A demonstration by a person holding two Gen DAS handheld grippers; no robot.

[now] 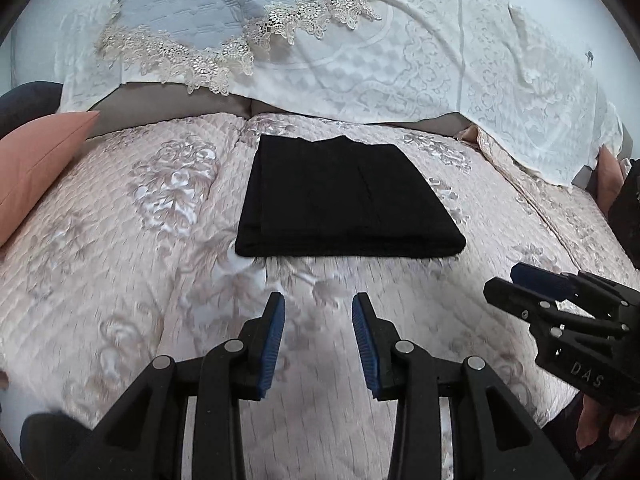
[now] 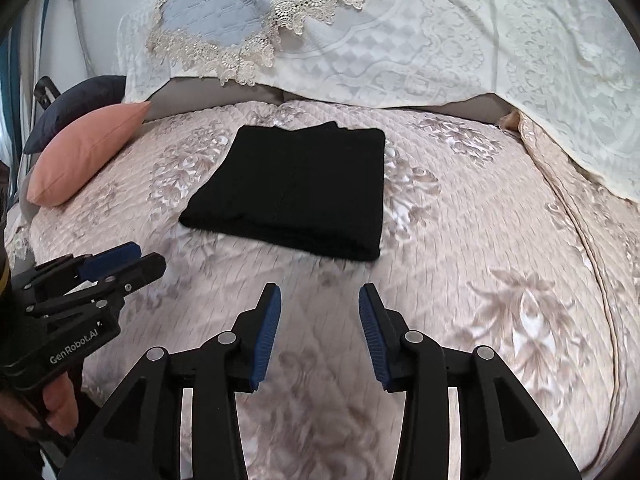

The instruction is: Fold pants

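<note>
The black pants [image 1: 344, 196] lie folded into a flat rectangle on the pink quilted bedspread [image 1: 120, 264]; the right wrist view shows the pants [image 2: 296, 192] a little left of centre. My left gripper [image 1: 319, 304] hovers over the quilt in front of the near edge of the pants, open, nothing between its blue pads. My right gripper [image 2: 320, 296] is likewise open and empty, short of the pants' near right corner. Each gripper appears in the other's view: the right gripper [image 1: 516, 280] at the right edge, the left gripper [image 2: 148, 258] at the left edge, each held by a hand.
A salmon-pink cushion [image 2: 84, 156] and a dark cushion [image 2: 80, 96] lie at the left of the bed. White lace covers [image 2: 480, 40] and a blue lace-edged cloth [image 1: 224, 4] drape the raised back. A seam in the quilt [image 2: 580, 240] runs along the right.
</note>
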